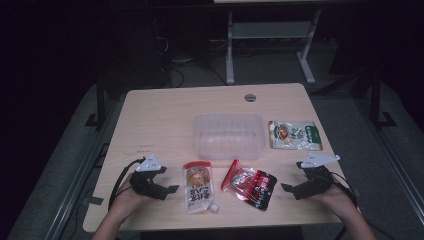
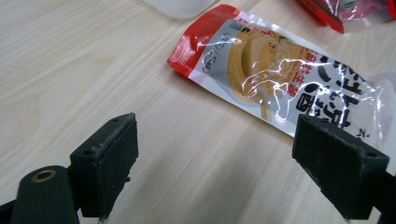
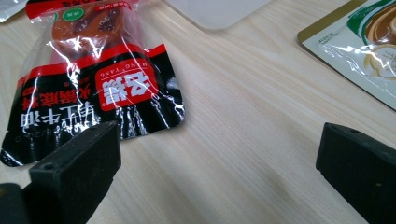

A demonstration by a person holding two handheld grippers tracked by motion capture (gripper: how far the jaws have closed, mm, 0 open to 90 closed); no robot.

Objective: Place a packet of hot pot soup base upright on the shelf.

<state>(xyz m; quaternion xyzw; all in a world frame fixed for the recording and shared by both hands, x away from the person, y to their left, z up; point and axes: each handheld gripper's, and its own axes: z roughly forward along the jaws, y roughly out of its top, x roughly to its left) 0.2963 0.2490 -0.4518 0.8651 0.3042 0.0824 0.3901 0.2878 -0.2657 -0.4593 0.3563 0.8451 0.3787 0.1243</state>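
Observation:
A clear plastic tub [image 1: 228,135] stands mid-table. In front of it lie a white sauce pouch with a red top [image 1: 198,186] and a red-and-black snack pouch [image 1: 250,182]. A green-and-white pouch [image 1: 295,135] lies to the tub's right. My left gripper [image 1: 169,180] rests open on the table just left of the white pouch [image 2: 275,74], jaws wide apart [image 2: 215,158], nothing between them. My right gripper [image 1: 292,176] sits open to the right of the red-and-black pouch [image 3: 93,79], jaws spread [image 3: 219,172] over bare wood.
The light wooden table [image 1: 160,115] has a round cable grommet [image 1: 250,97] near its far edge. White desk legs [image 1: 230,50] stand on the dark floor behind it. A corner of the green pouch [image 3: 364,51] lies at the right gripper view's upper right.

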